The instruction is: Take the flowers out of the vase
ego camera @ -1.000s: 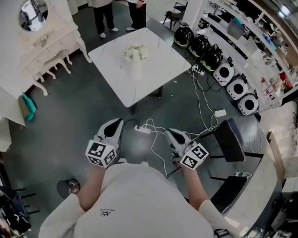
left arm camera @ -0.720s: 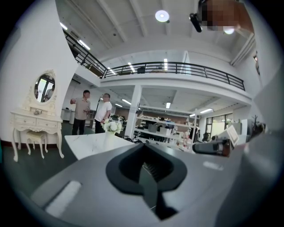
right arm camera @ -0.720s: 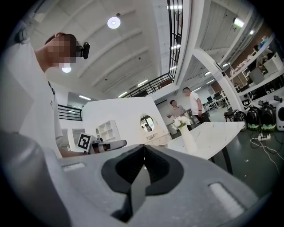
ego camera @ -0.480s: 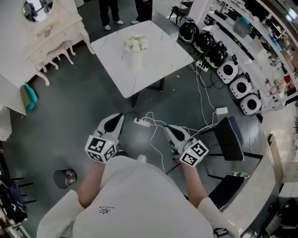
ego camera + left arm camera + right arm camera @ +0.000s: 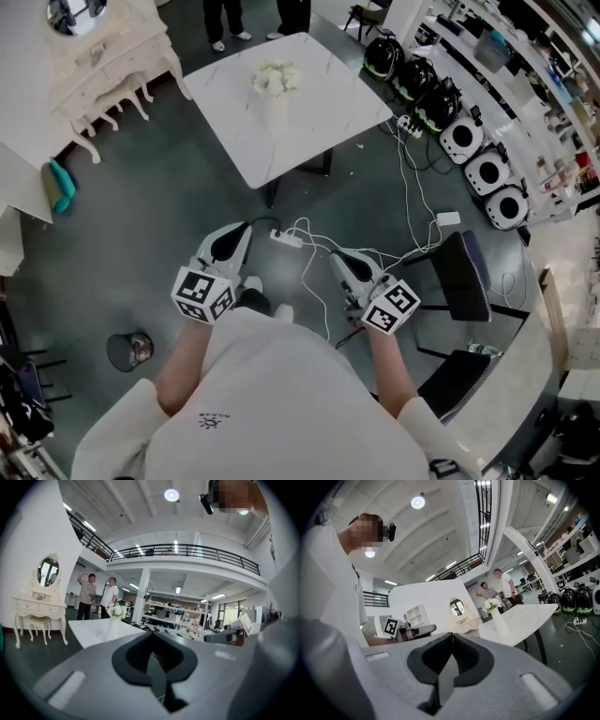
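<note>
- Cream carved dressing table (image 5: 112, 70) with an oval mirror: stands at the far left of the head view, well apart from the task table
- My left gripper (image 5: 238, 232): held low in front of my torso above the grey floor, tips directed toward the table; the jaws are pressed together with nothing between them
- White marble-patterned square table (image 5: 319, 122): stands ahead of both grippers, well apart from them
- Bunch of white flowers (image 5: 274, 77): seated in the tall white vase (image 5: 275, 120), which stands upright near the middle of the table top; neither gripper touches either item
- Person in a beige shirt (image 5: 86, 592) and person in a white shirt (image 5: 111, 597): both stand beyond the far edge of the table, as the left gripper view shows
- White power strip (image 5: 286, 237) with white cables: lies on the floor between my two grippers
- My right gripper (image 5: 337, 262): held level with the left one, tips also toward the table; the jaws are closed on each other and carry nothing
- Black chair (image 5: 466, 277): stands just to the right of my right gripper
- Row of round black and white machines (image 5: 483, 173): lines the floor at the far right
</note>
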A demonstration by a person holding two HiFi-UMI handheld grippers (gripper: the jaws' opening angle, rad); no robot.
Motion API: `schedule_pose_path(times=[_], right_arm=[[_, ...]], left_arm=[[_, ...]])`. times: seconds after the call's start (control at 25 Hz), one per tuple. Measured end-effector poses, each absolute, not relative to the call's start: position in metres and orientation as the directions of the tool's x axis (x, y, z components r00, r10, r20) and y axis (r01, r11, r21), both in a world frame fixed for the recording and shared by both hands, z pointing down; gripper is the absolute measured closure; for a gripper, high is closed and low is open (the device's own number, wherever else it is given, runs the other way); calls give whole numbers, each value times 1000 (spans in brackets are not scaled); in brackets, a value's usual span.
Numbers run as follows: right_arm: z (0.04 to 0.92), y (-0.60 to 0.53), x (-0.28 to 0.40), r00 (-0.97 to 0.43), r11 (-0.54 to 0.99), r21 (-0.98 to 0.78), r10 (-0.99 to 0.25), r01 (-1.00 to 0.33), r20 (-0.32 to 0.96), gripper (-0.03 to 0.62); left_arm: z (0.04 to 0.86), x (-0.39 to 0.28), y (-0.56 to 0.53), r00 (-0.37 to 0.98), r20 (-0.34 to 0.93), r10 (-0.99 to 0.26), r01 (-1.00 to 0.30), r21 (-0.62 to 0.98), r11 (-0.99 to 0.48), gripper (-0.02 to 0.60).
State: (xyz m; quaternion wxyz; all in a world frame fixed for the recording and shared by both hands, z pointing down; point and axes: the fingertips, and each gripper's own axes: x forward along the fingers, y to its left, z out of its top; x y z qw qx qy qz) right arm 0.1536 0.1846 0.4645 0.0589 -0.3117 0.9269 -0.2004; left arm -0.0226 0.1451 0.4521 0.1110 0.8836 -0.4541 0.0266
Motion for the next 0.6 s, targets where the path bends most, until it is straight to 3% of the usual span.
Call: schedule_pose_path(times=[0.6], right_arm=[[470,135,121,-802,723,-407,-596,-559,41,594]], left_arm=[[461,-51,91,604,153,-782,-795,182,-579,592]])
